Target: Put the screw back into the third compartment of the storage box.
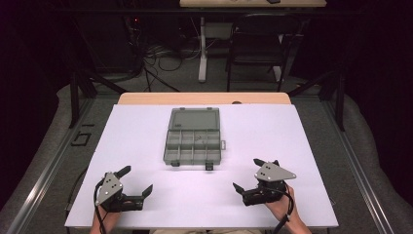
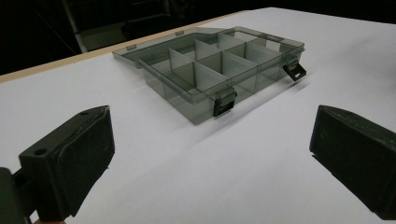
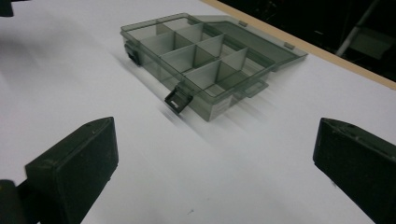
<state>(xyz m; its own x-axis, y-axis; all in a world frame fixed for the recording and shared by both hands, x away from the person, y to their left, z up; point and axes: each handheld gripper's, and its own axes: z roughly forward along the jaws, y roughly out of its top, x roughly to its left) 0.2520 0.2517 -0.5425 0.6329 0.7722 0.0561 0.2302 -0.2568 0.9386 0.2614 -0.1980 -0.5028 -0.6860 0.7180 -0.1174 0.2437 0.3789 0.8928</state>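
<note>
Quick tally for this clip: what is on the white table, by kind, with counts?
Organizer box, grey translucent, lid open: 1
Handheld grippers, left gripper and right gripper, both open: 2
Total: 3

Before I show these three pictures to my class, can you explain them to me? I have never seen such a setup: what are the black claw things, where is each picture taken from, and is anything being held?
A person sits at a white table, holding a two-jaw hand tool in each hand: the left gripper and the right gripper. One picture comes from a camera above; the other two come from cameras riding on each gripper, looking between its black jaws. On the table lies an open plastic organiser box with compartments, its lid folded back. Both grippers are open and hold nothing.
</note>
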